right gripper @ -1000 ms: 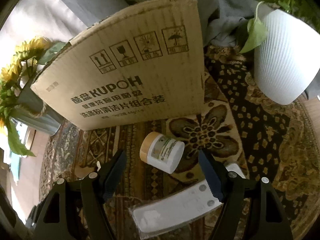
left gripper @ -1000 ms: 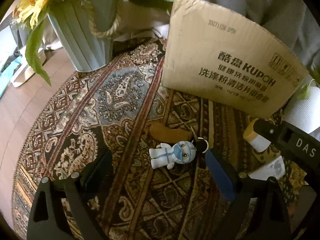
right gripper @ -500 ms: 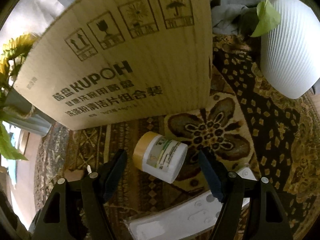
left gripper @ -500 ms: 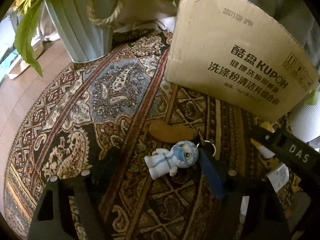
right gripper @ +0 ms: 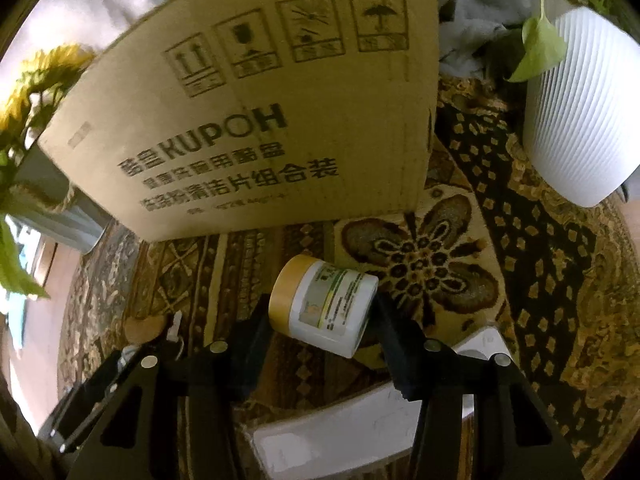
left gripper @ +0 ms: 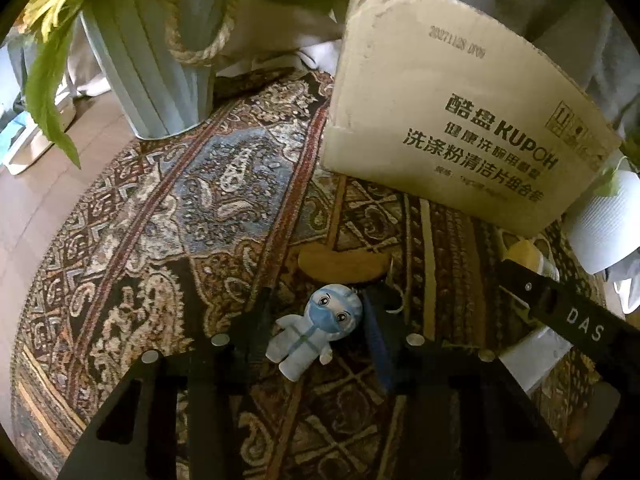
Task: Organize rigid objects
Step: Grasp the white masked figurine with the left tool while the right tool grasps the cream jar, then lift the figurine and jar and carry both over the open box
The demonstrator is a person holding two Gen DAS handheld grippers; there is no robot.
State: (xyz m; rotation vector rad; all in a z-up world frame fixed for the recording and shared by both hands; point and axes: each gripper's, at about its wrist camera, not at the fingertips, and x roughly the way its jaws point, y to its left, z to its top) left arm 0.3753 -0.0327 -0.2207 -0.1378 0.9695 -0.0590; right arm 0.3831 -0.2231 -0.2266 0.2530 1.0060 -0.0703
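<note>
A small masked doll keychain [left gripper: 314, 330] in a white suit lies on the patterned rug. My left gripper [left gripper: 316, 322] has its fingers close on both sides of the doll, touching or nearly so. A white jar with a yellow lid [right gripper: 324, 310] lies on its side on the rug; it also shows in the left wrist view [left gripper: 528, 254]. My right gripper [right gripper: 320, 320] has its fingers against both sides of the jar. A tall cardboard box [left gripper: 452, 128] stands just behind both objects; it also shows in the right wrist view [right gripper: 256, 120].
A brown flat piece [left gripper: 344, 266] lies behind the doll. A white flat package [right gripper: 360, 428] lies under the right gripper. A pale vase with sunflowers [left gripper: 160, 64] stands back left, a white ribbed pot [right gripper: 584, 104] back right. The right gripper's arm [left gripper: 568, 316] reaches in.
Both grippers have moved forward and down and narrowed. The left fingers now flank the doll closely. The right fingers have come in against the jar.
</note>
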